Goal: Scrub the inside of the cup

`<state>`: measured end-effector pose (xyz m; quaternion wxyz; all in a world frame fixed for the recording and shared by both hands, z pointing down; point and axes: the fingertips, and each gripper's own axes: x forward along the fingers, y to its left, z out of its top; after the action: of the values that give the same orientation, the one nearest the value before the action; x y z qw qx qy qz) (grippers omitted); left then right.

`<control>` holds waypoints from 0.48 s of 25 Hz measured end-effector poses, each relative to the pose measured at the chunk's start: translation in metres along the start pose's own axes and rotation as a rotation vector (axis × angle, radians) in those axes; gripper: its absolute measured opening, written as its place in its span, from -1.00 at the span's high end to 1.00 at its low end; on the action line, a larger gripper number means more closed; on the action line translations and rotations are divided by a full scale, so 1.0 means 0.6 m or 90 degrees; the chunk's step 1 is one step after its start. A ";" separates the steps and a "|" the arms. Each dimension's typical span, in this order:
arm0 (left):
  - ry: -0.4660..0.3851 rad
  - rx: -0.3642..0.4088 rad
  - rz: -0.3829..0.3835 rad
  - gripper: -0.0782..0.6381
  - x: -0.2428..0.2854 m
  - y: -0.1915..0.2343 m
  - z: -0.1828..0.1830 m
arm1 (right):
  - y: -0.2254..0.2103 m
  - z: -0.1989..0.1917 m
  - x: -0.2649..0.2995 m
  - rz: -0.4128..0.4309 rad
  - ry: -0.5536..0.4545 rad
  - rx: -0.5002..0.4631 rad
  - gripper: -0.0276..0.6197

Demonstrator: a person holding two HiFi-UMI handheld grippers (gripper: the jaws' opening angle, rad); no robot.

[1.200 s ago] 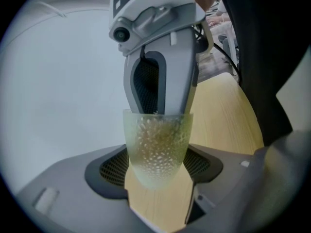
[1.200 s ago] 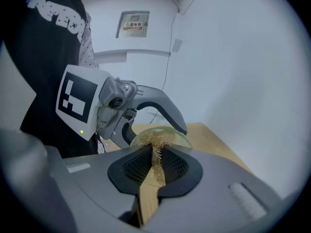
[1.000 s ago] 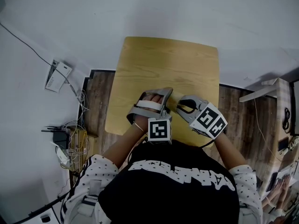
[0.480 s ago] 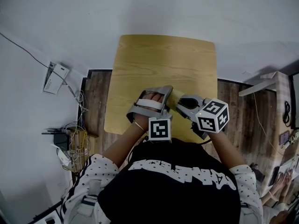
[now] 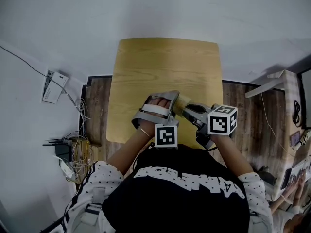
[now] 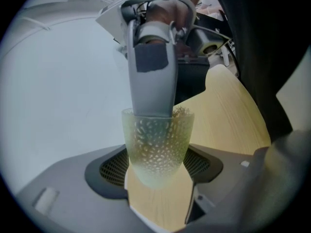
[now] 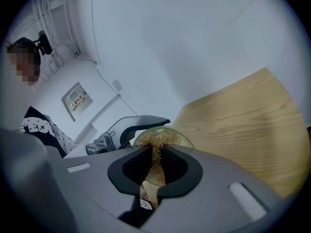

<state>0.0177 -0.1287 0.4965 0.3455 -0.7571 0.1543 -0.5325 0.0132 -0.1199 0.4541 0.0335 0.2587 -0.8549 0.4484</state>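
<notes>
In the left gripper view a translucent pale green cup [image 6: 156, 147] with white speckles sits pinched between the jaws of my left gripper [image 6: 156, 174], mouth pointing away. The grey jaws of my right gripper [image 6: 151, 76] reach down into it, and tan scrubber fibres [image 6: 182, 112] show at the rim. In the right gripper view my right gripper [image 7: 154, 171] is shut on the tan fibrous scrubber [image 7: 156, 152], which is pushed into the cup [image 7: 183, 141]. In the head view both grippers, left [image 5: 171, 101] and right [image 5: 190, 109], meet at the cup [image 5: 182, 101] above the table's near edge.
The wooden table [image 5: 165, 67] stands against a white wall. Cables and small boxes [image 5: 68, 149] lie on the floor at the left. A white shelf edge [image 5: 272, 84] is at the right. The person's torso fills the bottom of the head view.
The right gripper has rolled, its marker cube turning and shifting a little left and toward the cup. The left gripper and cup stay put. The head camera drifted slightly.
</notes>
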 end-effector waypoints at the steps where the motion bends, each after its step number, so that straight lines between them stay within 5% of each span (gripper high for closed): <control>1: -0.002 0.005 0.001 -0.20 0.002 0.000 0.002 | -0.002 0.000 -0.002 -0.001 -0.004 0.007 0.76; 8: -0.023 0.017 0.004 -0.20 0.016 0.000 0.014 | -0.016 0.005 -0.015 0.000 -0.046 0.089 0.76; 12: -0.038 0.008 -0.007 -0.20 0.026 -0.007 0.017 | -0.026 0.001 -0.016 -0.034 -0.044 0.054 0.75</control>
<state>0.0326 -0.1316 0.5083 0.3520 -0.7714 0.1361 -0.5123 0.0292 -0.1237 0.4628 0.0052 0.2982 -0.8285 0.4741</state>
